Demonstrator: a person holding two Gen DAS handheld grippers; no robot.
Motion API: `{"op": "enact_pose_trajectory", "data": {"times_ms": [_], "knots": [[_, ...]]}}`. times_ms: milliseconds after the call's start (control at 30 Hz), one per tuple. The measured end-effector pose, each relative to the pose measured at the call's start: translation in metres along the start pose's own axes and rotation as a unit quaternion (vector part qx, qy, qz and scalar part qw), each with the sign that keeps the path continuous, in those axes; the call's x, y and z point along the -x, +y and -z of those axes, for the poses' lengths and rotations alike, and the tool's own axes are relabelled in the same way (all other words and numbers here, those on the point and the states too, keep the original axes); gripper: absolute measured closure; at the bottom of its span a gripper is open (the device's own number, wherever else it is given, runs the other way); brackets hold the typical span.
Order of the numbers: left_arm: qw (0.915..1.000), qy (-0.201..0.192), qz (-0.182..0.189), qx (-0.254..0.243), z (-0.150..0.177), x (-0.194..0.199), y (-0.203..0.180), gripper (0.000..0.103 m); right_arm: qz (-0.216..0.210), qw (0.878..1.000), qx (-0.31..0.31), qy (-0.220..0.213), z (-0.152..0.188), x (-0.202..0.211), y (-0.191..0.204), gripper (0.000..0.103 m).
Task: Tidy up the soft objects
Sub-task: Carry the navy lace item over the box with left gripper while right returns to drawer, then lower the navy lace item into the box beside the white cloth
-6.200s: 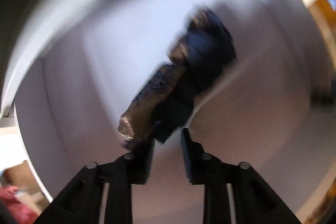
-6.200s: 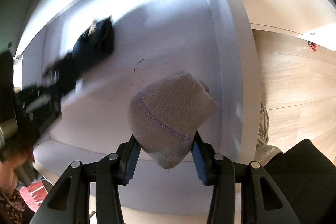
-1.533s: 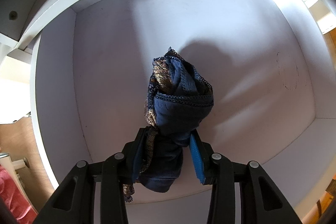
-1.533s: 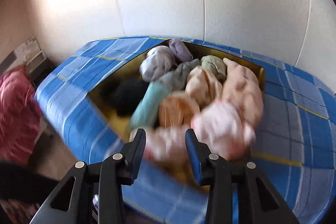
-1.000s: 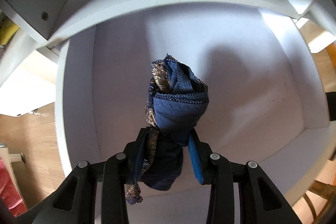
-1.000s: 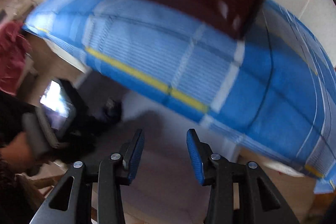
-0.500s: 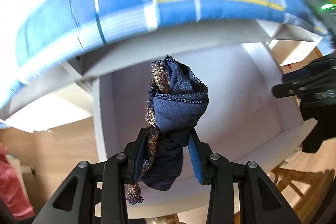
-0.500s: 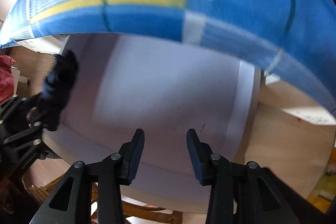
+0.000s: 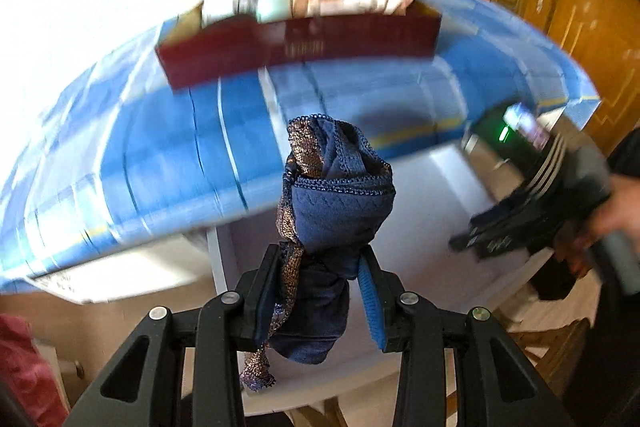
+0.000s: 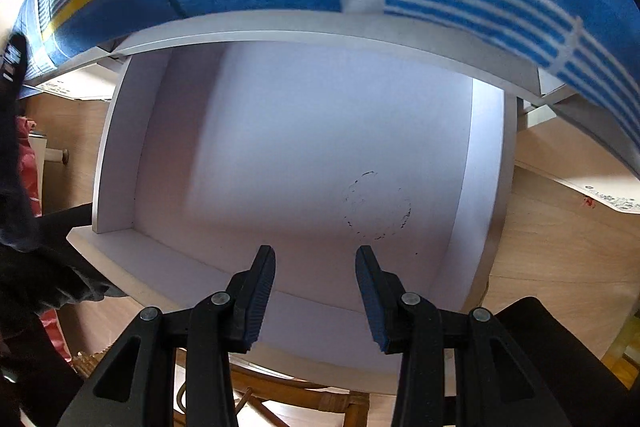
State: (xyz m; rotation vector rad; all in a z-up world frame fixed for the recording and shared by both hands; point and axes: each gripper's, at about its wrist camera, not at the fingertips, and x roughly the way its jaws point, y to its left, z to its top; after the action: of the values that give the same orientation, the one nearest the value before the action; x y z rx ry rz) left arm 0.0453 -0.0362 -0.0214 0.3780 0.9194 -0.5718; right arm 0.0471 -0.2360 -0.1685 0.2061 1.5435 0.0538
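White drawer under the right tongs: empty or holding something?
Empty. The white drawer shows only its bare floor with a faint ring mark.

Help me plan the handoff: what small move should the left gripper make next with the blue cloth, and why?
Probably carry it on up toward the dark red box. The left gripper is shut on the bundled blue cloth, the box on the blue checked cover already holds other rolled soft items, and the white drawer is bare.

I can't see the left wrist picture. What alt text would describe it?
A black two-finger left gripper clamps a bundled dark-blue garment with gold trim. Beyond, blurred, a dark-red box of pastel soft items sits on a blue checked cloth; the right gripper is at right.
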Motion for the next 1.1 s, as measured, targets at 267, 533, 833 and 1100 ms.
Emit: {"op": "enact_pose_trajectory", "data": {"times_ms": [267, 533, 833, 1100], "knots": [[0.9990, -0.033, -0.028, -0.008, -0.058, 0.038, 0.011, 0.065, -0.021, 1.000, 0.003, 0.002, -0.001, 0.008, 0.006, 0.061], [0.9956, -0.062, -0.067, 0.020, -0.126, 0.053, 0.024, 0.065, -0.019, 1.000, 0.008, 0.003, 0.000, 0.007, 0.009, 0.061], [0.9914, -0.050, -0.105, 0.060, -0.172, 0.031, 0.034, 0.065, 0.006, 1.000, -0.002, -0.013, -0.003, 0.010, 0.002, 0.061], [0.9875, -0.015, -0.120, 0.101, -0.200, -0.014, 0.051, 0.065, 0.026, 0.999, -0.010, -0.034, -0.004, 0.017, -0.006, 0.061]]}}
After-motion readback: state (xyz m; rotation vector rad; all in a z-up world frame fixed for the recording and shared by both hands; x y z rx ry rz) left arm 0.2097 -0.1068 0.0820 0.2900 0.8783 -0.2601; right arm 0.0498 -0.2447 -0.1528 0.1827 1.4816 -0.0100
